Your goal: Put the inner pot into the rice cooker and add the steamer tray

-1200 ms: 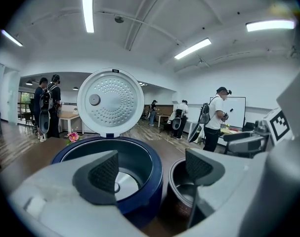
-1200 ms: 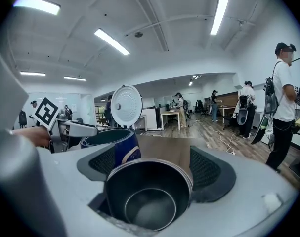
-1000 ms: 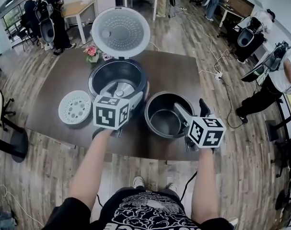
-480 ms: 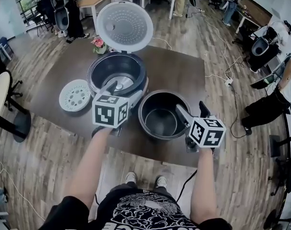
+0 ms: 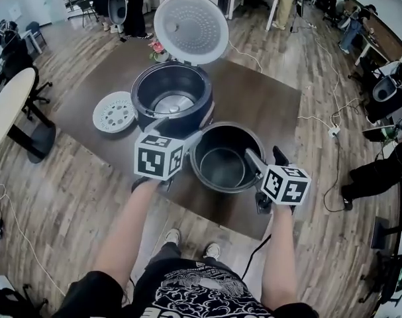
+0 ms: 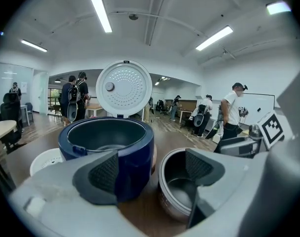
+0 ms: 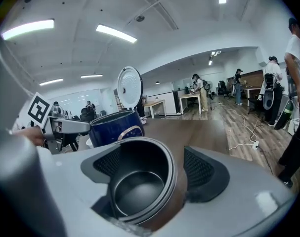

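The dark blue rice cooker (image 5: 173, 101) (image 6: 110, 149) stands on the brown table (image 5: 270, 105) with its lid (image 5: 191, 28) up. To its right sits the dark inner pot (image 5: 226, 156) (image 7: 140, 181). A white steamer tray (image 5: 114, 111) lies left of the cooker. My left gripper (image 5: 179, 130) (image 6: 154, 172) is open over the gap between cooker and pot, holding nothing. My right gripper (image 5: 267, 156) (image 7: 152, 169) is at the pot's near right rim. Its jaws have just been closing. The pot shows between them, and no pad visibly presses on it.
A small pot of pink flowers (image 5: 159, 47) stands behind the cooker. The table's near edge runs just under both grippers. A round white table (image 5: 8, 105) and chairs are at the left. People, desks and floor cables (image 5: 320, 118) lie beyond.
Both grippers have sunk and moved in toward the pot. The right jaws have narrowed a little around the pot's right rim. The head view has swung, so the table sits further right.
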